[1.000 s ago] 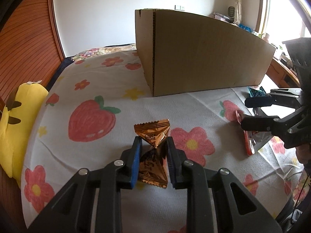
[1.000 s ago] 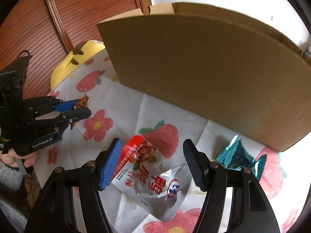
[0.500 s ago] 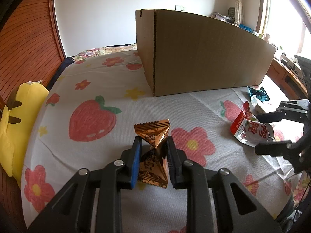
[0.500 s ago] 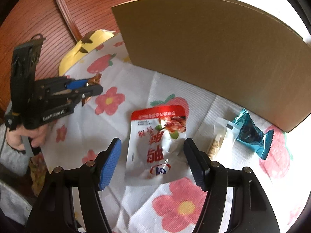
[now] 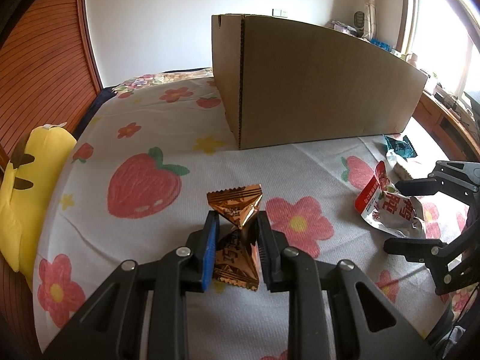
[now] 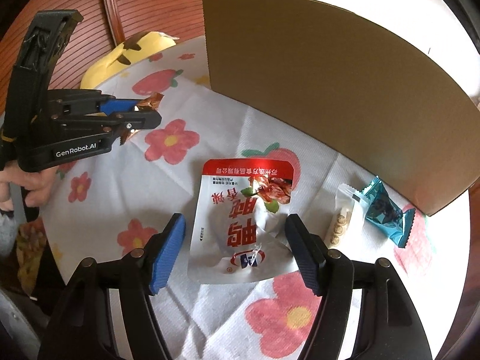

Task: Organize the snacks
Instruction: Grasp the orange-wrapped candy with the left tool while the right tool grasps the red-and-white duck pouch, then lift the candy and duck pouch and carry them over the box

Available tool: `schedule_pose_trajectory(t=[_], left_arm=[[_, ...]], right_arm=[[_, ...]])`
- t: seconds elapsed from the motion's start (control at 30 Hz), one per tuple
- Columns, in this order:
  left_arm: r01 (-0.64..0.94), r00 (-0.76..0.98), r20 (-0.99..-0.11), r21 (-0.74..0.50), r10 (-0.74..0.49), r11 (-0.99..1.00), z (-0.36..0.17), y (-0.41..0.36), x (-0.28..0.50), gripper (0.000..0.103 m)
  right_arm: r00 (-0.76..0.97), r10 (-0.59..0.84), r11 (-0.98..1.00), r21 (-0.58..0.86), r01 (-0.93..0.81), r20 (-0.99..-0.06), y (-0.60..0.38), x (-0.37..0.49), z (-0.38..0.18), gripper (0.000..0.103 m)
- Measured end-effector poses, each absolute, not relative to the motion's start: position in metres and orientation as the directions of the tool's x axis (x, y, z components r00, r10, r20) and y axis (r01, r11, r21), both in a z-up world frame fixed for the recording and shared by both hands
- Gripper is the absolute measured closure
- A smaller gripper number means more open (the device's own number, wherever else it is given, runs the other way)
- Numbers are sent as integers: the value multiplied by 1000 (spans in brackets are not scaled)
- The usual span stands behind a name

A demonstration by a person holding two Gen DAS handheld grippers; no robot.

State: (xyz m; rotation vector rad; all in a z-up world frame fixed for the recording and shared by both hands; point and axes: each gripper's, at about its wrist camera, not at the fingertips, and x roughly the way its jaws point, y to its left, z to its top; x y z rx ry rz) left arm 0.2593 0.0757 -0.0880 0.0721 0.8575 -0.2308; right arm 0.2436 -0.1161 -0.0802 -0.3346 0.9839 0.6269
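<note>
The box point(image 5: 315, 90) stands upright toward the far edge of the bed point(image 5: 150, 138); only its outer walls show, so its contents cannot be told. The left tool point(image 5: 235, 234) is clamped on the gold candy point(image 5: 237, 207), pinching its narrow waist, with one triangular end above the pads and the other below them; its long axis runs along the fingers. From the right wrist view, the left tool point(image 6: 141, 114) is seen from the side, well apart from the box and toward the left edge of the bed. The right tool point(image 6: 235, 240) stands open; its jaws have just been opening, and the red pouch point(image 6: 243, 219) lies flat on the bed between the fingers, with neither pad pressing on it. The pouch's long axis runs along the fingers, red band toward the box. Just right of it lie the clear pack point(image 6: 342, 219) and the teal candy point(image 6: 387, 213), near the box's right corner. A yellow plush point(image 5: 27, 186) lies at the left edge.
</note>
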Motion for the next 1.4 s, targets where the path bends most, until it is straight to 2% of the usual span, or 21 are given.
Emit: schedule_pose_trajectory(t=[0.6, 0.63, 0.7, 0.87, 1.4], left_arm=[[231, 632, -755, -30, -173, 972, -88, 76, 259, 80], [232, 633, -754, -30, -175, 972, -88, 76, 259, 81], [228, 635, -752, -37, -178, 973, -88, 78, 259, 83], [209, 653, -738, -43, -172, 977, -84, 82, 257, 84], [209, 692, -700, -37, -175, 977, -75, 80, 245, 85]], right_arm=[[442, 338, 811, 19, -584, -831, -117, 251, -86, 26], [441, 336, 811, 18, -584, -832, -118, 250, -85, 27], [438, 341, 808, 21, -588, -832, -120, 248, -84, 39], [418, 379, 820, 89, -566, -825, -130, 245, -81, 44], [477, 420, 831, 115, -545, -772, -149, 226, -46, 44]])
